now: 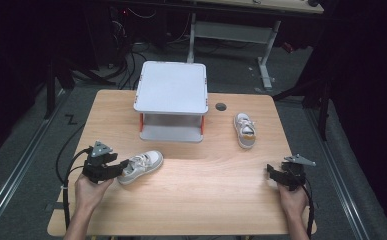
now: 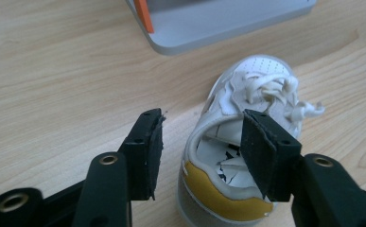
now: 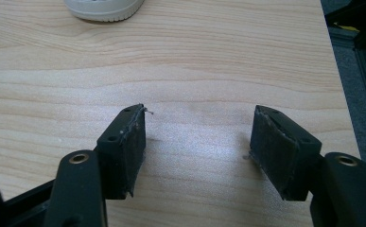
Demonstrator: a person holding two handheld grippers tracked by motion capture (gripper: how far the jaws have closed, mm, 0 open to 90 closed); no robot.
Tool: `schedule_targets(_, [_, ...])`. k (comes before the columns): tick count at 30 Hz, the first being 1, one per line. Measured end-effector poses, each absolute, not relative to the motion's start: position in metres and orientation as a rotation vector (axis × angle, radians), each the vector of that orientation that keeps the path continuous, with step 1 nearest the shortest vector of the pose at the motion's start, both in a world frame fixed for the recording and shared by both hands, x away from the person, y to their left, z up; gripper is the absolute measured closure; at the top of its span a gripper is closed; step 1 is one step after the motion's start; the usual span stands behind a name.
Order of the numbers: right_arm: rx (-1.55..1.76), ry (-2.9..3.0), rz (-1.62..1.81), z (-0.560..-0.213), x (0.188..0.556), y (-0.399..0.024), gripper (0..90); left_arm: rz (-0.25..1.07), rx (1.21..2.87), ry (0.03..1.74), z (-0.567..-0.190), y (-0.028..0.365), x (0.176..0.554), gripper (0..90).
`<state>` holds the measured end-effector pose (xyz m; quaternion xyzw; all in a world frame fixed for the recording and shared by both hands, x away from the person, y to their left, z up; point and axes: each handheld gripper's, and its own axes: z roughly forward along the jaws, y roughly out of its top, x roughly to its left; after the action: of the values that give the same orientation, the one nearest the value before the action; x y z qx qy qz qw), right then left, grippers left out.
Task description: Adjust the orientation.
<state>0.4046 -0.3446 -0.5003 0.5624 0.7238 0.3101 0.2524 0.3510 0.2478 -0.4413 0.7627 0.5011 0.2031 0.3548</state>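
Two shoes lie apart; the near-left shoe (image 2: 239,156) sits between the spread jaws of the left gripper (image 2: 202,151), one jaw inside its heel opening. Closing squarely on the heel wall should hold. Right gripper (image 3: 197,151) rests released, empty.

A light wooden table (image 1: 191,195) carries a small white two-level stand (image 1: 171,100) at its far middle, one white shoe (image 1: 141,167) near the left front, and another white shoe (image 1: 245,130) just right of the stand.
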Motion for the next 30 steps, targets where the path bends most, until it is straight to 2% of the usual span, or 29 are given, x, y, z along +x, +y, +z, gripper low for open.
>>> schedule_targets(4, [1.529,1.968,0.843,-0.5,0.405,-0.345,36.5,0.492,2.004,1.294,-0.446,0.247,0.356,52.6])
schedule_targets(11, [1.529,1.969,0.844,-0.5,0.405,-0.345,36.5,0.51,2.07,1.257,-0.457,0.237,0.365,58.6])
schedule_targets(18, [1.529,1.969,0.843,-0.5,0.405,-0.345,36.4,0.519,2.078,1.248,-0.458,0.238,0.366,71.4])
schedule_targets(30, [1.528,1.969,0.843,-0.5,0.404,-0.345,36.5,0.578,2.093,1.229,-0.455,0.231,0.36,79.8])
